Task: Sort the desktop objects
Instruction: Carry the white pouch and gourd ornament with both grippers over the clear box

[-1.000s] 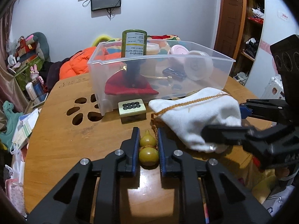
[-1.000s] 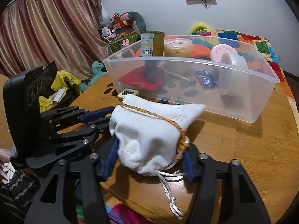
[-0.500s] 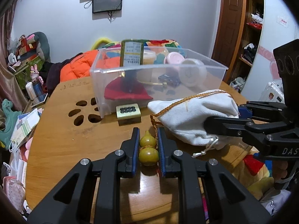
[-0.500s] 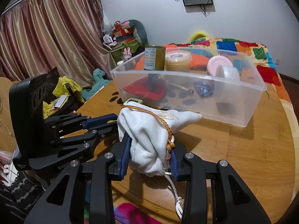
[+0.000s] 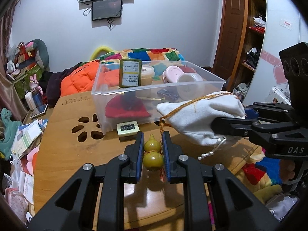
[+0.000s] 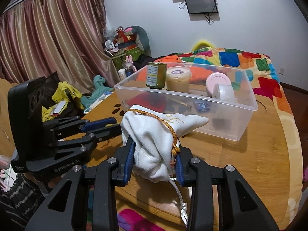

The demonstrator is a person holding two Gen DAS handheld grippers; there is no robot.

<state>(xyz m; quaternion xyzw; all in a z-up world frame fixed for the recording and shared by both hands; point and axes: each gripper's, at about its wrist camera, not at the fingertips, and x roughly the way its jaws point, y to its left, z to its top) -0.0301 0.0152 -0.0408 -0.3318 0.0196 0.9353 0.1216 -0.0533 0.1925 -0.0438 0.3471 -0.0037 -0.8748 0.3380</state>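
A small olive-green gourd (image 5: 153,155) sits pinched between the blue pads of my left gripper (image 5: 153,144), lifted just above the wooden table (image 5: 63,154). My right gripper (image 6: 155,148) is shut on a white cloth pouch (image 6: 154,132) with an orange cord, held in the air; the same white cloth pouch (image 5: 200,119) shows at the right of the left wrist view. Behind both stands a clear plastic bin (image 5: 192,88) holding a green jar, a tub, pink and white round cases and a red cloth. The left gripper (image 6: 110,125) appears left of the pouch in the right wrist view.
A cream tile with black dots (image 5: 128,128) lies on the table in front of the bin. Paw-shaped cut-outs (image 5: 86,129) pierce the tabletop at the left. Papers and toys crowd the floor at the left; a colourful quilt (image 6: 250,61) lies behind the bin.
The right jaws closed onto the pouch and lifted it off the table. The left gripper rose a little with the gourd. The bin now appears lower and farther in both views.
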